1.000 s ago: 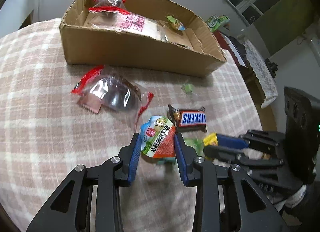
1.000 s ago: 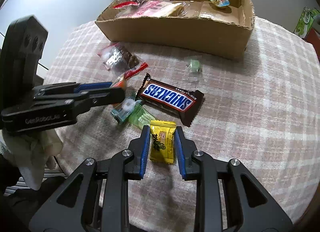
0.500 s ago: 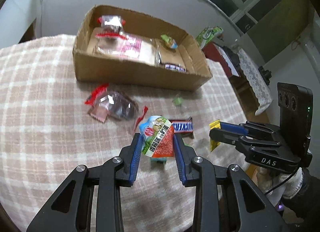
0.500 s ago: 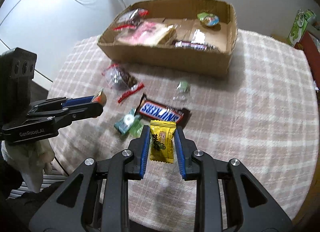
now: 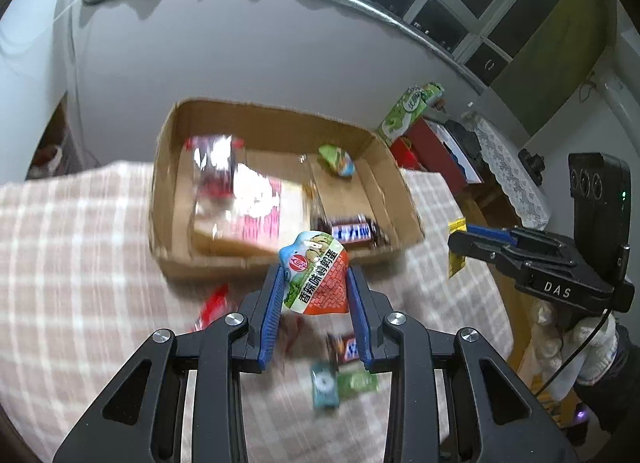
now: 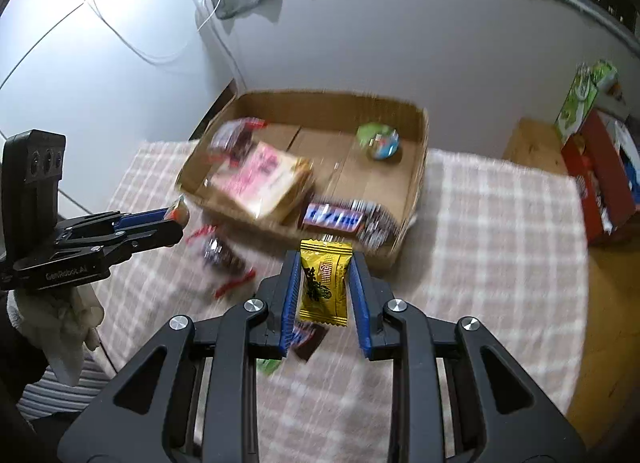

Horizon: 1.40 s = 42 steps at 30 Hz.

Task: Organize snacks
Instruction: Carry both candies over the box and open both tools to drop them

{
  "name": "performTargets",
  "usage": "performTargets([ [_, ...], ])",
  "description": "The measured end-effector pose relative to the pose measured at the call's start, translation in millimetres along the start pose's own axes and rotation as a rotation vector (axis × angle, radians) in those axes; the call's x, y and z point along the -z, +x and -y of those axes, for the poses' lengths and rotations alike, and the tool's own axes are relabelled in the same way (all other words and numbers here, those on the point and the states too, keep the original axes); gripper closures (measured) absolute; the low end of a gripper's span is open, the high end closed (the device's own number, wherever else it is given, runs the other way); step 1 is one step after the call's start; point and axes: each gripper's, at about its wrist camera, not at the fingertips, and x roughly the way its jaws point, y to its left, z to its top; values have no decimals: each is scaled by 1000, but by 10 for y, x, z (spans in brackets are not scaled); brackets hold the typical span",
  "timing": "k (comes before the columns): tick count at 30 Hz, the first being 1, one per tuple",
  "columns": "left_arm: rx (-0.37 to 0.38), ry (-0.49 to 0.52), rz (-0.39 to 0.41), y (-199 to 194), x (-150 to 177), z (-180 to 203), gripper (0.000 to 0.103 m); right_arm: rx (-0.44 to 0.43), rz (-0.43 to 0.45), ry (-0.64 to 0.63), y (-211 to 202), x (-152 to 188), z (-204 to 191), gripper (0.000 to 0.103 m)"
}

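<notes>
Both grippers have risen off the table since a second ago, each carrying its snack up with it, and the cardboard box [image 5: 400, 199] now sits lower in both views, with its inside open to sight.

The left gripper [image 5: 316, 303] is clamped on a green-and-orange snack pouch [image 5: 314, 281]; the blue pads press its two sides, and the pouch stands upright between them, clear of the checked tablecloth [image 5: 80, 263]. The right gripper [image 6: 324, 291] is closed on a yellow candy packet [image 6: 323, 287], likewise held upright between its blue pads and off the cloth.

In the left wrist view the right gripper shows at the right edge — the yellow packet peeps from its tip — held by a hand in a white glove [image 5: 576, 347]. In the right wrist view the left gripper appears at the left edge, with a bit of the pouch at its tip.

Inside the box lie a pink-printed bag [image 6: 260, 179], a red-ended clear packet [image 6: 236, 139], a small green-and-blue sweet [image 6: 378, 141] and a chocolate bar [image 6: 340, 219] near the front wall.

Left on the cloth are a clear packet with red ends [image 6: 222, 259], a second chocolate bar [image 5: 346, 347] below the left gripper's pads, and two small green sweets [image 5: 340, 383] beside it — all blurred.
</notes>
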Motion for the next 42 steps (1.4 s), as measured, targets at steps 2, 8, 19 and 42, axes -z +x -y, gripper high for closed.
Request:
performTargets([
  [2, -10, 11, 6, 39, -79, -2, 73, 10, 7, -8, 19, -112, 28, 77],
  [8, -32, 29, 12, 161, -284, -14, 73, 27, 16, -10, 115, -385, 113, 77],
  [19, -71, 30, -3, 416, -503, -85, 73, 46, -9, 9, 445, -710, 273, 77],
  [42, -96, 23, -31, 470, -522, -88, 59, 54, -23, 5, 518, -705, 269, 39],
])
